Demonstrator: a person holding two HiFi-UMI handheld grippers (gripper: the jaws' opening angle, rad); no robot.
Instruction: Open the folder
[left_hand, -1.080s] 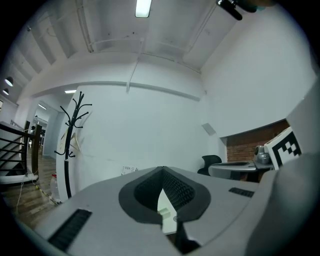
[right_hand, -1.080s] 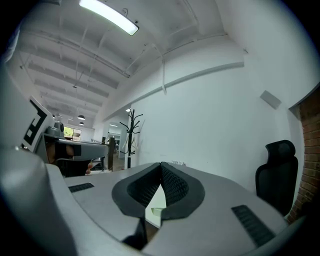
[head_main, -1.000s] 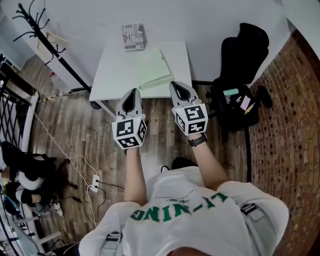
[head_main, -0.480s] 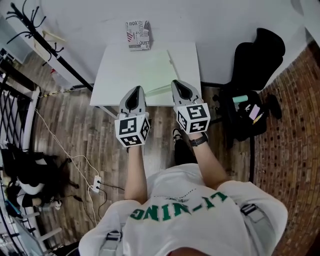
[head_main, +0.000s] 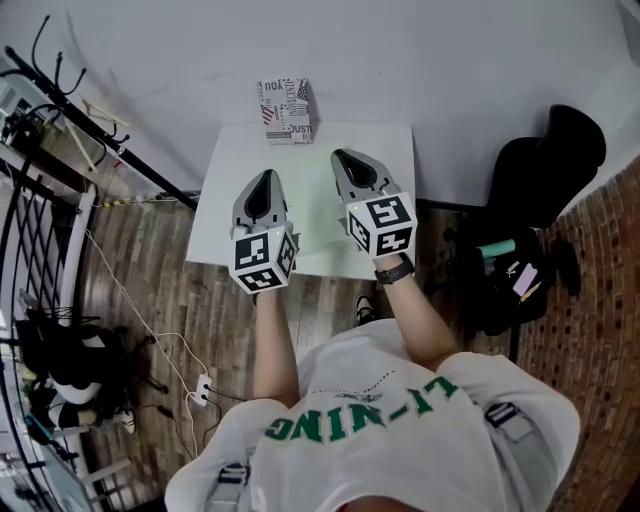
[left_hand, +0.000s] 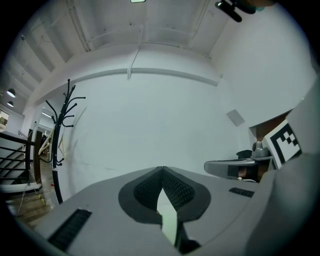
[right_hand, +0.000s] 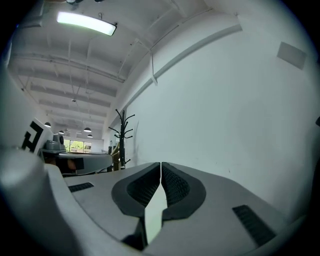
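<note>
White wall, wood floor (brick at right), black coat rack

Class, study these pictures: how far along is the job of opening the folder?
Done: nothing yet; the folder looks closed, flat on the table. In hand: the left tongs and right tongs hover above the table, both shut and empty. Left: grip the cover and swing it open.

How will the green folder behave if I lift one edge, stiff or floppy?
The folder looks thin and lies flat on the table, so its cover would probably bend rather than stay rigid. It seems light, so it may slide on the smooth white top when pushed. It is unlikely to roll or tip.
</note>
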